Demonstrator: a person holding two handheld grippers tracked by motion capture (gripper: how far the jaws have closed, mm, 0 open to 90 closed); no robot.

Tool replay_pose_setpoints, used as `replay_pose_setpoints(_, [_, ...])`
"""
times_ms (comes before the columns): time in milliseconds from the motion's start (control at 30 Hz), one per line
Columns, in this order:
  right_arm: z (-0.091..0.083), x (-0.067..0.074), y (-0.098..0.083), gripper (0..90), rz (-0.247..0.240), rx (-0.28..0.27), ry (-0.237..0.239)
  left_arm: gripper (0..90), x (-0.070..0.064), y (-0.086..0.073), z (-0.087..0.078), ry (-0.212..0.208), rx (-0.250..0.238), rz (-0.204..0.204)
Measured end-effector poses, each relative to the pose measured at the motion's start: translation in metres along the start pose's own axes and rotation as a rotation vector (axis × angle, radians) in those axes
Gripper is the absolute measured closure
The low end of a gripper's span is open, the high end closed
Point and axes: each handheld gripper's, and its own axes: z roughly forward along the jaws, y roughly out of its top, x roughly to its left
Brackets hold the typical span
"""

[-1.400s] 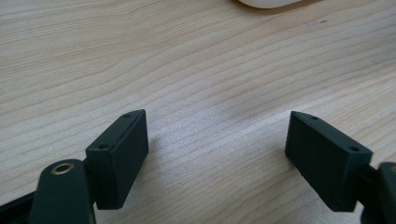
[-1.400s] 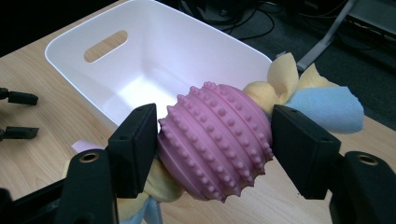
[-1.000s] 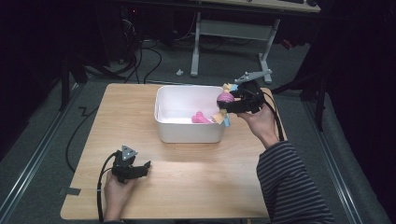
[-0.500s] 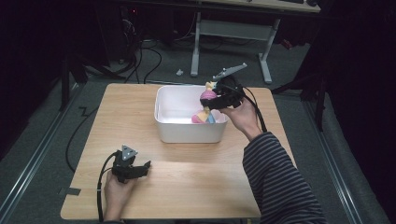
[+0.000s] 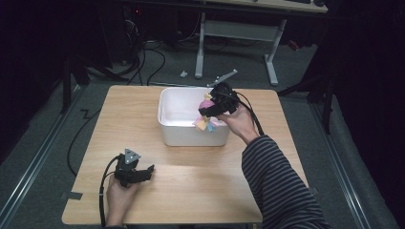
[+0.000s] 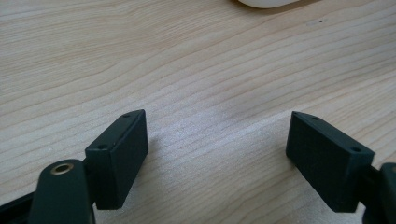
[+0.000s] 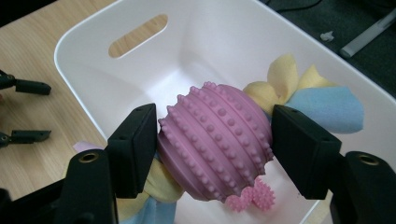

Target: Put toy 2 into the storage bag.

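I am carrying the pink knobbly ball (image 7: pixel 215 140) with my right gripper (image 5: pixel 213 112), jaws pinching it from both sides — yellow and blue cloth strips (image 7: pixel 306 93) trailing from it. Since a second ago it has been travelling from the white tub's (image 5: pixel 168 133) right rim to over its inside. My left gripper (image 5: pixel 143 172) is staying on the worktop (image 5: pixel 200 191) — jaws spread, nothing between them.

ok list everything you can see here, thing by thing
toy: 1, pink knobbly ball with yellow and blue fabric strips, held over the bin
bin: 1, white, on the table's far middle
table: 1, light wood
desk frame: 1, grey, on the floor behind
cables: several, black, on the floor behind
left tongs: 1, black, open, low on the table's near left
right tongs: 1, black, shut on the toy
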Motion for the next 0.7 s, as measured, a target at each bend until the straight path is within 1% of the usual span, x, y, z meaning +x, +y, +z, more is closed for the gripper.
replay_pose_setpoints(67, [0.003,0.003,-0.003,33.4,0.002,0.018,0.005,21.2,0.0,0.0,0.0,0.0,0.001,0.001])
replay_pose_setpoints(167, [0.005,0.005,-0.005,33.4,-0.014,0.034,0.005,21.3,0.0,0.0,0.0,0.0,0.0,0.0])
replay_pose_setpoints(400, [0.014,0.003,-0.005,33.1,0.009,0.062,0.032,21.1,0.0,0.0,0.0,0.0,0.0,0.0])
replay_pose_setpoints(667, [0.016,0.002,-0.005,32.9,0.016,0.063,0.038,21.5,0.0,0.0,0.0,0.0,-0.001,-0.001])
replay_pose_setpoints(700, [0.016,0.003,-0.005,32.9,0.028,0.064,0.036,21.5,0.0,0.0,0.0,0.0,-0.001,-0.001])
